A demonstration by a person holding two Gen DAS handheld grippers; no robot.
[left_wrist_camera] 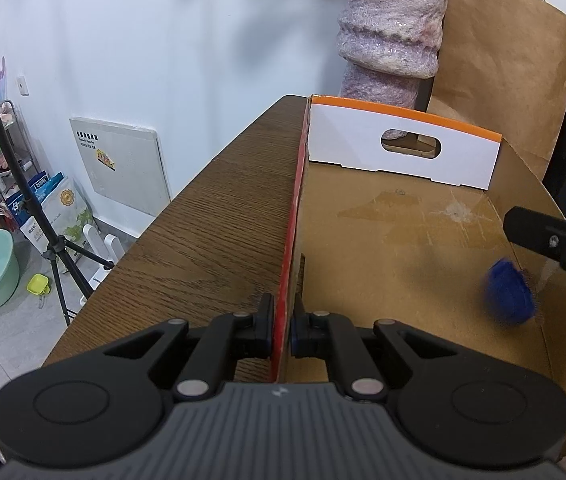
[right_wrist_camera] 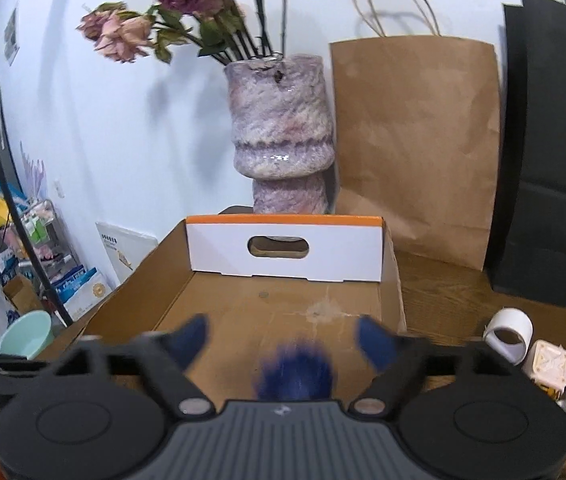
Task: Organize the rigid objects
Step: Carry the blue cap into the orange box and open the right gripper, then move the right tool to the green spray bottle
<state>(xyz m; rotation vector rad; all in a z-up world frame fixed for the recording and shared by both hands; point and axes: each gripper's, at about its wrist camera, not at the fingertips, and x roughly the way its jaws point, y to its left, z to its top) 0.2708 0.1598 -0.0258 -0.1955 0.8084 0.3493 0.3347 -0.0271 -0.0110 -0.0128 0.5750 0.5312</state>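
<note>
White wall backs a dark wooden counter (left_wrist_camera: pixel 219 208) carrying a shallow brown cardboard tray (right_wrist_camera: pixel 243 312) with a white handled end. Left claw (left_wrist_camera: pixel 282 330) is clamped on the tray's red side wall. Right claw (right_wrist_camera: pixel 283 340) stands wide apart above a blurred blue round object (right_wrist_camera: pixel 295 374), which touches neither finger, over the tray floor.
</note>
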